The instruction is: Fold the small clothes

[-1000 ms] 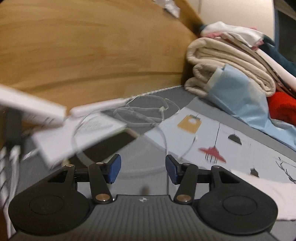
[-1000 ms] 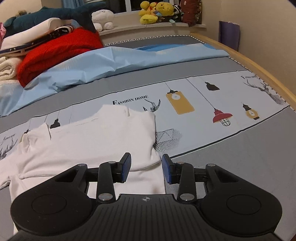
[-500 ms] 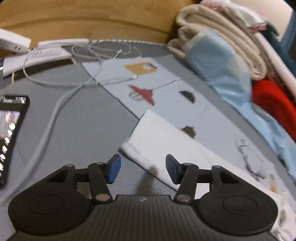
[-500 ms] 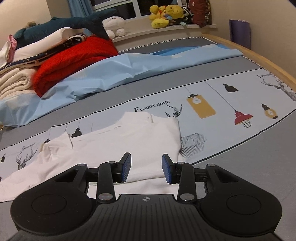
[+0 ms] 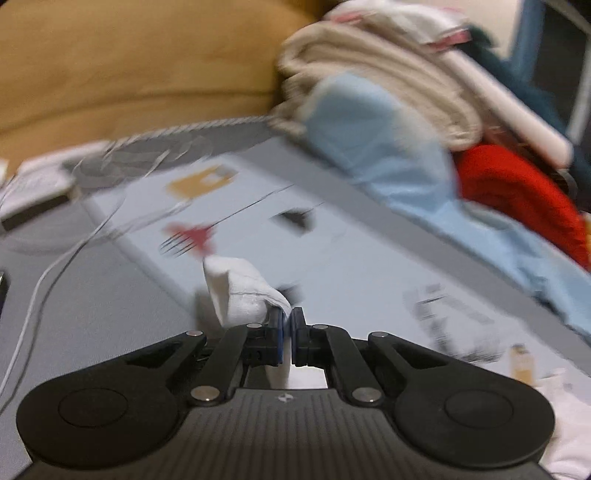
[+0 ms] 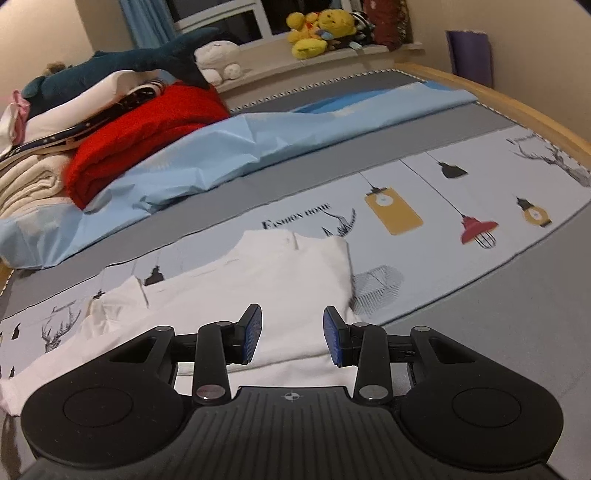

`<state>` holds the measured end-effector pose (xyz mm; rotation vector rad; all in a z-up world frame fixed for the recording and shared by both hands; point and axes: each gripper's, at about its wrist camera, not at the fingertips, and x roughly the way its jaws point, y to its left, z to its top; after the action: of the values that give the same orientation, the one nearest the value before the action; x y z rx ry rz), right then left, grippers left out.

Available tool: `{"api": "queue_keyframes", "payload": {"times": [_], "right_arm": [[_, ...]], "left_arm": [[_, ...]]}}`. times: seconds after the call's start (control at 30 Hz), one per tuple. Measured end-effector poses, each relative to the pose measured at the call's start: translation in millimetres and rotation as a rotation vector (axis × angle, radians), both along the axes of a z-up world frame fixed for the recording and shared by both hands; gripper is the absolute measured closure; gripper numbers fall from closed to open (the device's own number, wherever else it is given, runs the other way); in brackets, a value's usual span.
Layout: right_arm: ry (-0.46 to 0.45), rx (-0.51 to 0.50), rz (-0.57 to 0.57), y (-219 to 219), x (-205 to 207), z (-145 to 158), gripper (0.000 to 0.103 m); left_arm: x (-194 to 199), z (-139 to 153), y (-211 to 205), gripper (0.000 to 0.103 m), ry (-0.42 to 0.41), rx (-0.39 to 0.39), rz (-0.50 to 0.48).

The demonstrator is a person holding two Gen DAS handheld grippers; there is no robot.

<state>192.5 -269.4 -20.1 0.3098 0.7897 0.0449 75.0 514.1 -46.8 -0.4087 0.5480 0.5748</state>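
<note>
- In the left wrist view alone, a bunched corner of the white shirt (image 5: 240, 291) is seen raised off the bedsheet (image 5: 351, 258), pinched between the pads of the left gripper (image 5: 288, 317), whose jaws are clamped together on the cloth.
- Only in that view are a white cable (image 5: 55, 266) at 9 o'clock and a wooden headboard (image 5: 129, 66) at 11 o'clock shown; the picture is blurred.
- In the right wrist view alone, the rest of the shirt (image 6: 258, 280) is seen spread flat on the sheet (image 6: 461, 199), reaching from the centre toward 8 o'clock.
- Plush toys (image 6: 317, 29) on a window ledge at 12 o'clock and a toy shark (image 6: 122, 62) at 11 o'clock are shown only there.
- The red blanket (image 6: 147, 129) and the light blue cloth (image 6: 258, 140) are shown in both views.
- The right gripper (image 6: 291, 339) is held tilted downward just above the shirt's near hem, its jaws apart, with nothing pressed between the pads.
- The left gripper is likewise angled downward toward the sheet.
</note>
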Motion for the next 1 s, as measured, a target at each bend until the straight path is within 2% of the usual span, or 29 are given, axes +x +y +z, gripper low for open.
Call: {"api": "queue_keyframes", "payload": {"times": [0.13,0.2,0.3,0.4,0.53,0.67,0.8,0.9,0.93,1.0], "right_arm": [[-0.026,0.021,0.031,7,2,5,0.064],[-0.039,0.040,0.050,10,4,8,0.064],[-0.065,0.062,0.084,14,6,12,0.065],[-0.062,0.072,0.103,14,7,14,0.065],[-0.074,0.118,0.091,6,10,18,0.065],[-0.042,0.214,0.051,2,11,13,0.065],[-0.036,0.255,0.021,-1,12,11,0.065],[-0.040,0.265,-0.011,-9,14,11,0.065],[-0.041,0.266,-0.025,-14,15,10,0.065],[-0.036,0.268,-0.070,-26,18,8,0.064]], "left_arm": [[28,55,-52,0.099,-0.049,0.013,-0.108],[40,81,-82,0.099,-0.073,-0.005,-0.152],[53,104,-126,0.099,-0.108,-0.026,-0.219],[59,100,-159,0.099,-0.139,-0.032,-0.292],[71,97,-206,0.099,-0.102,-0.033,-0.372],[98,100,-271,0.100,-0.090,-0.037,-0.465],[129,114,-373,0.100,-0.130,-0.077,-0.597],[138,124,-457,0.099,-0.164,-0.104,-0.716],[141,124,-486,0.098,-0.156,-0.118,-0.767],[148,116,-530,0.088,-0.080,-0.161,-0.880]]}}
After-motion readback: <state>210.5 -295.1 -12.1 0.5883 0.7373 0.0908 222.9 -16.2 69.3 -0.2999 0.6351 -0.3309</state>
